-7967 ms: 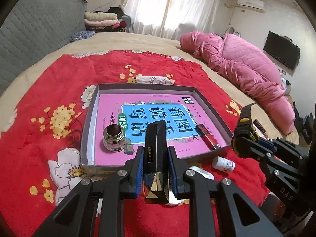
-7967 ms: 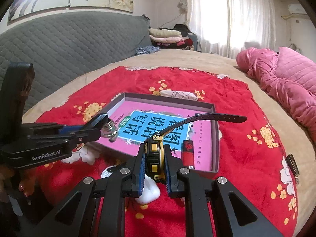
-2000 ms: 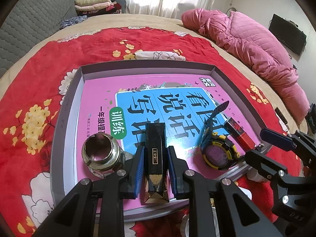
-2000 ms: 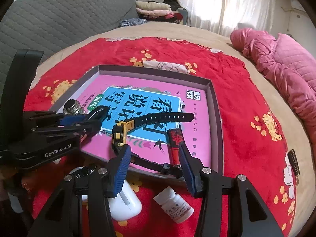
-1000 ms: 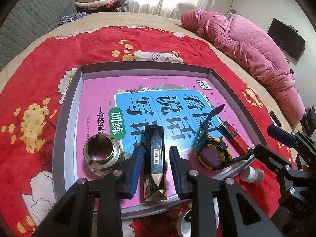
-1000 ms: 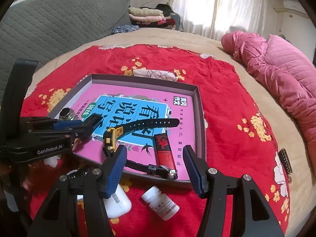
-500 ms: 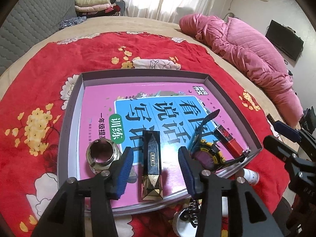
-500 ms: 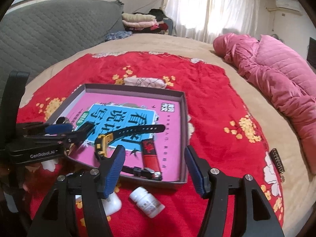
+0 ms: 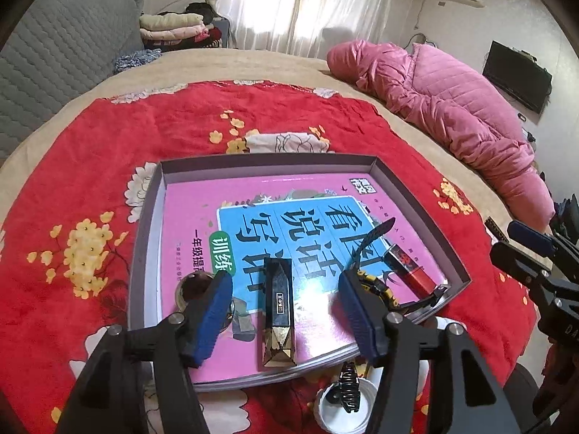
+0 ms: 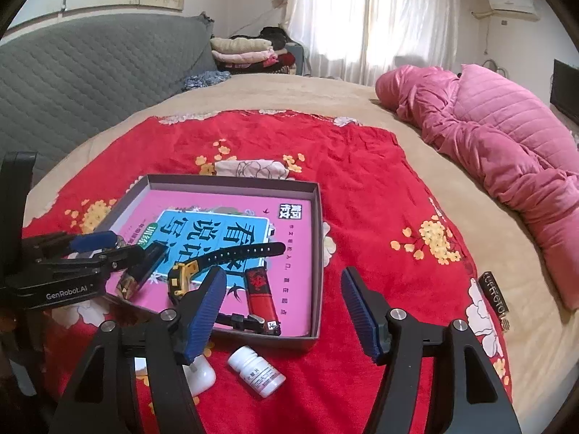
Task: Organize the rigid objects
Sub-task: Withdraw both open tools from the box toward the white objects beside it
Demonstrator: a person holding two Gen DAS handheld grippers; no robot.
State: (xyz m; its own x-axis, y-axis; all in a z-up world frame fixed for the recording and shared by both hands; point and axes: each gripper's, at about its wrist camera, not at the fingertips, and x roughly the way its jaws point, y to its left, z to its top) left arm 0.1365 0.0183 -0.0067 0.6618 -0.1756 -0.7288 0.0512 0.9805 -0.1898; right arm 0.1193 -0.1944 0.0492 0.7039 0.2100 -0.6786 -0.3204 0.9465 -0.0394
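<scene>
A grey tray (image 9: 144, 238) holds a pink book, a black and gold bar (image 9: 278, 311), a metal jar (image 9: 191, 289), a yellow-black watch (image 9: 372, 282) and a red lighter (image 9: 409, 267). My left gripper (image 9: 284, 316) is open and empty, its jaws wide on either side of the bar. My right gripper (image 10: 286, 311) is open and empty, held over the tray's (image 10: 318, 253) near right corner. In the right wrist view the bar (image 10: 139, 271), watch (image 10: 202, 264) and lighter (image 10: 260, 293) lie in the tray, and a white pill bottle (image 10: 257, 370) lies on the red cloth outside it.
A white earbud case (image 10: 197, 376) lies by the pill bottle. A white lid with a black hair clip (image 9: 345, 398) sits before the tray. A pink quilt (image 10: 506, 152) lies at the right. A small dark object (image 10: 494, 294) lies at the cloth's right edge.
My left gripper has let go of the black and gold bar in the tray and opened wide, pulling back. My right gripper, open since leaving the watch, has drawn back and to the right.
</scene>
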